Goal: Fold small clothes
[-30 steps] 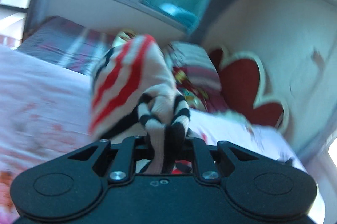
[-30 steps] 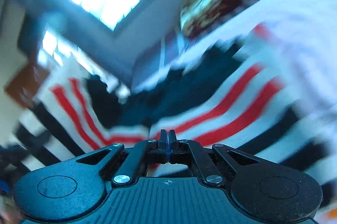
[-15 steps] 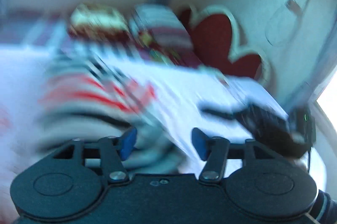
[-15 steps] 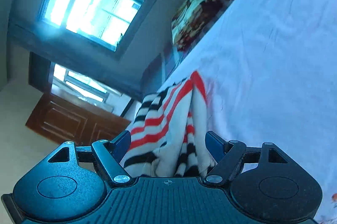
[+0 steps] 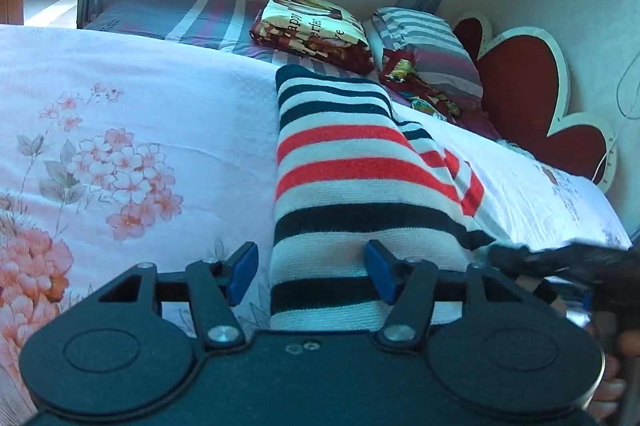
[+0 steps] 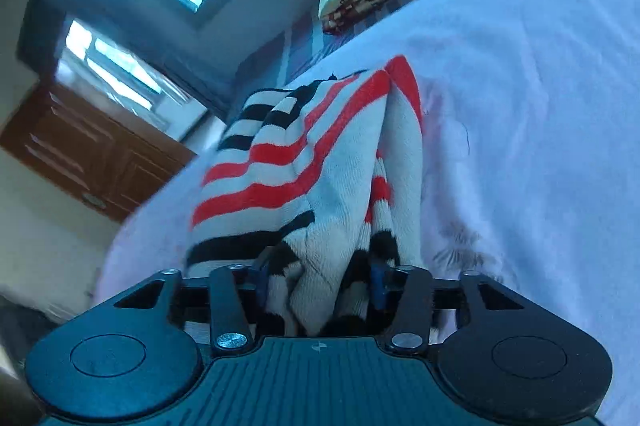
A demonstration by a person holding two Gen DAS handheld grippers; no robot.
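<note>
One garment is in work: a knitted striped sweater [image 5: 344,181] (white, black and red bands), lying folded into a long strip on the floral bedsheet [image 5: 120,129], its far end toward the pillows [image 5: 428,53].

Left tool [image 5: 310,272]: jaws apart, straddling the near left edge of the strip, pads not pressing on the cloth.

Right tool [image 6: 318,284]: jaws have just been closing, with bunched layers of the sweater between them; the knit is packed against both pads, so it is gripping.

Handling assessment: soft, light, limp, not slippery or fragile; thick where layered, so it will sag and the layers may slide apart. Recommended hold: near corners of the strip, catching all layers together.
</note>
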